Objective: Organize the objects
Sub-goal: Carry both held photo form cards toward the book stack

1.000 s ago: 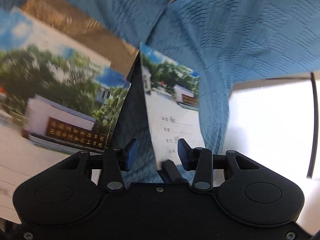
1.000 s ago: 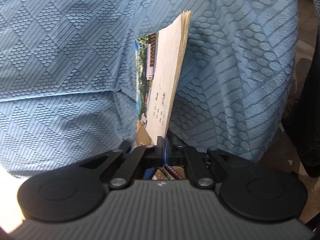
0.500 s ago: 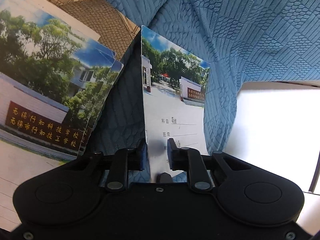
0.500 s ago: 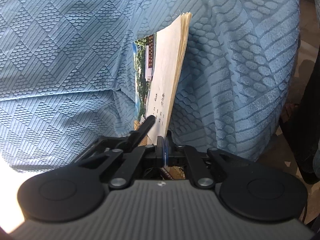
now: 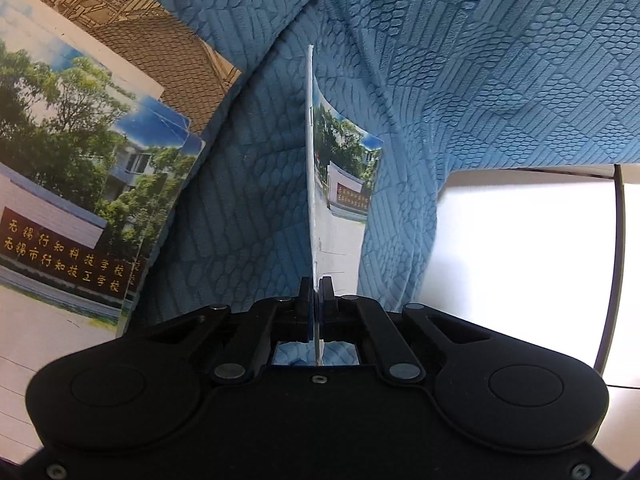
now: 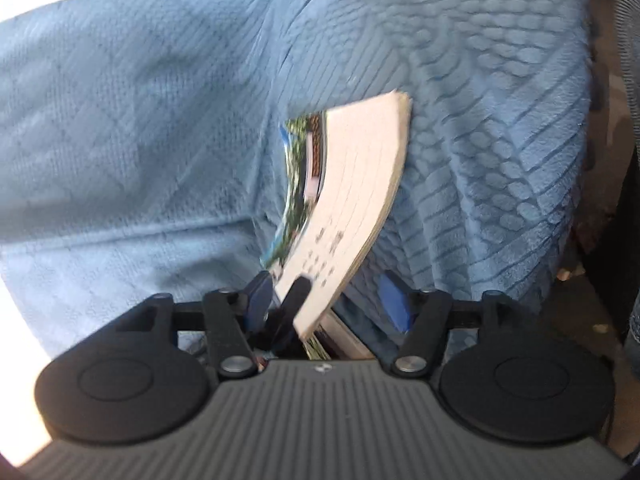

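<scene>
Over a blue quilted blanket [image 5: 500,80], the left gripper [image 5: 316,288] is pressed together on the lower edge of a thin notebook [image 5: 340,200], which stands on edge and is seen almost side-on, its printed cover facing right. To the left, a loose pile of similar notebooks [image 5: 72,168] lies fanned on the blanket, on top of a brown-patterned sheet [image 5: 160,40]. In the right wrist view, the right gripper [image 6: 328,300] is spread wide; the same notebook [image 6: 352,200] sags between its blue pads without being pinched, and a dark finger tip, probably of the left gripper, touches the notebook's lower corner. That view is blurred, so finer contact cannot be judged.

The step in hand appears to be passing the notebook from one claw to the other before adding it to the pile. To do this well, the left grip should be firm near the spine side so the pages do not fan or droop, and the notebook should be carried flat and low, then aligned with the pile's edges before release.
</scene>
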